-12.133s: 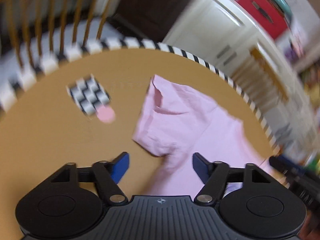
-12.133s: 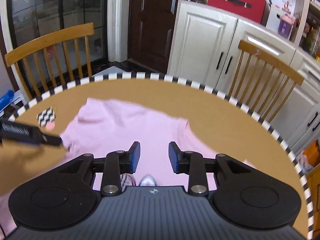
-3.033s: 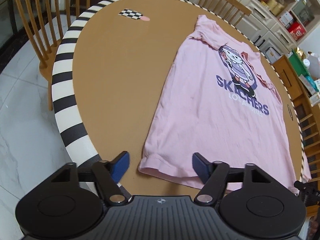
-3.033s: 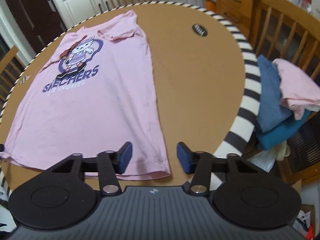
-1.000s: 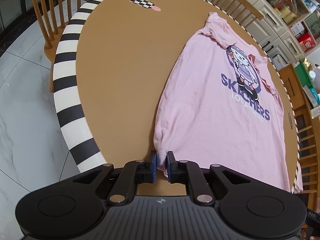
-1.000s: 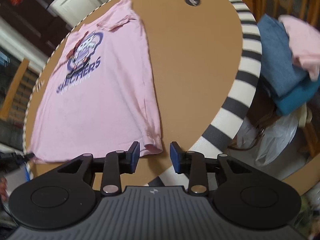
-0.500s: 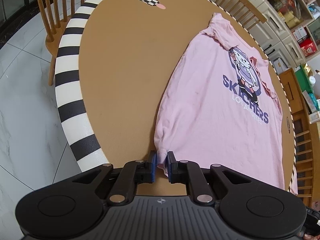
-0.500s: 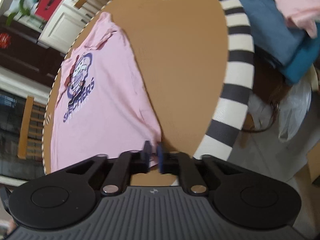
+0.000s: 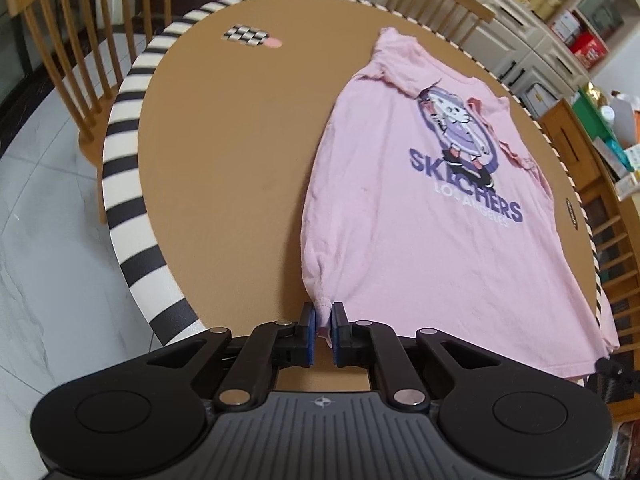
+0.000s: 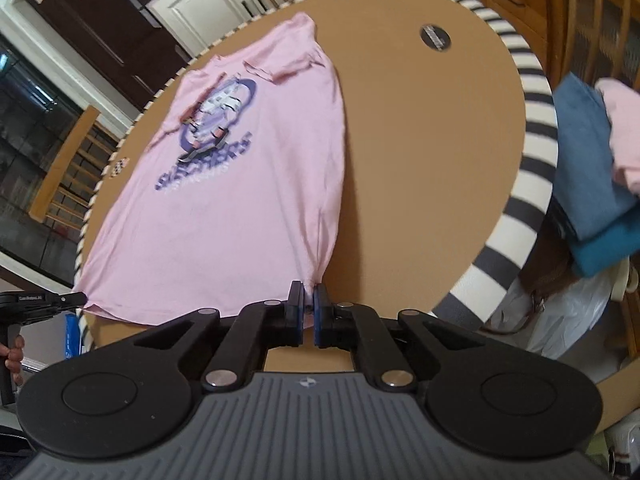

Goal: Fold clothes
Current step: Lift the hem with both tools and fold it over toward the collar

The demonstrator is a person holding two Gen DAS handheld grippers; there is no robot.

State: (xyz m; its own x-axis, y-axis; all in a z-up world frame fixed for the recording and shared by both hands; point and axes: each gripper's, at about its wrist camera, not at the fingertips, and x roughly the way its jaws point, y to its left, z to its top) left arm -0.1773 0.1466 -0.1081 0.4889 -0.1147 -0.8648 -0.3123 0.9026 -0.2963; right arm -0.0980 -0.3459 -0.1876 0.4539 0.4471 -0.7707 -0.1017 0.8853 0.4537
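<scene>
Your round brown bench (image 9: 224, 168), edged with a black-and-white striped rim (image 9: 120, 184), fills most of both views, with wooden chairs (image 9: 68, 32) around it.

The pink T-shirt (image 9: 420, 220) lies print side up across the bench, from about 6 o'clock up toward 1 o'clock in the left wrist view. Its collar end is far from you and its hem is at the near edge. The purple lettering and cartoon figure sit on its upper half. Both near hem corners are pulled up into small gathered points.

Off the bench at 3 o'clock in the right wrist view, you have a stack of folded clothes (image 10: 588, 168), blue and teal with a pink piece on top.

Your left claw (image 9: 322, 330) is pinched on the left hem corner, with pink cloth showing between its blue pads. Your right claw (image 10: 307, 314) is clamped the same way on the right hem corner, its jaws almost together on the fabric. In that view the left claw shows again at 9 o'clock, at the shirt's other corner.

A small dark disc (image 10: 435, 38) lies on the bench at 1 o'clock in the right wrist view. A little checkered tag (image 9: 246, 36) with a pink dot (image 9: 274, 43) lies at 11 o'clock in the left wrist view, well apart from the shirt.
</scene>
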